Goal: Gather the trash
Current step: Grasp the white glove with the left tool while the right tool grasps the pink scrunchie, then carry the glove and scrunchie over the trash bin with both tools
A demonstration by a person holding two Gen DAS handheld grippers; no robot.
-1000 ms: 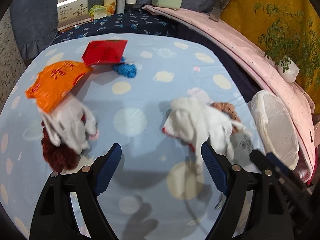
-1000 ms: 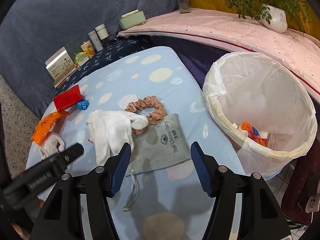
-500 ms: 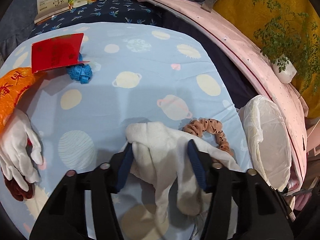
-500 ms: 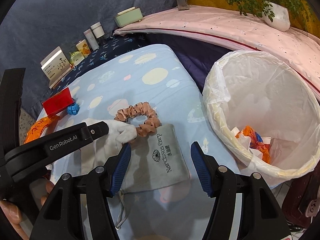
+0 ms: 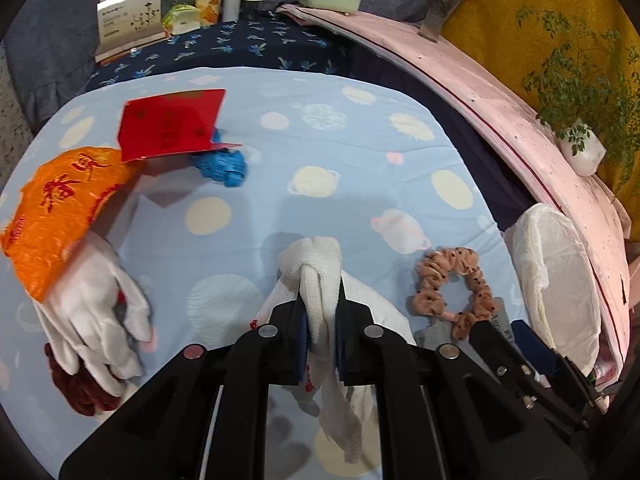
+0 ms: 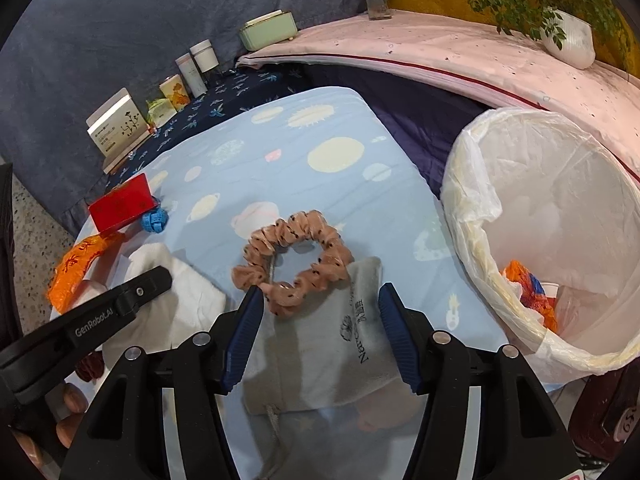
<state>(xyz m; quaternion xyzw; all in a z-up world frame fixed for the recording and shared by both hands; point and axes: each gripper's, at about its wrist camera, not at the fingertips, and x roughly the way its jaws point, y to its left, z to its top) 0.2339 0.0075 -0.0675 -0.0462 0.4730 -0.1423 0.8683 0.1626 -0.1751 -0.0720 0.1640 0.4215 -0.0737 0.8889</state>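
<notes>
A light blue tablecloth [image 5: 340, 200] printed with pale planets covers the table, and beside its edge stands a round bin lined with a white plastic bag [image 6: 552, 216], with orange and white rubbish lying at its bottom. On the cloth, a grey drawstring pouch [image 6: 340, 352] lies flat under the right gripper [image 6: 320, 320], whose blue-padded jaws stand apart and are easing closer, straddling the pouch and the near edge of a pink dotted scrunchie [image 6: 292, 256] that rests partly on it; the pads press on nothing. An orange plastic bag [image 5: 60, 208] lies at the far left, touching a second white glove [image 5: 92, 312] that covers something dark red. A red card [image 5: 168, 124] leans over a small blue ball of crumpled material [image 5: 224, 164]. The left gripper [image 5: 320, 336] is closing on a white cotton glove [image 5: 316, 280], its jaws nearly together with a bunched fold of the fabric pinched between them, and the rest of the glove drapes down onto the cloth below
</notes>
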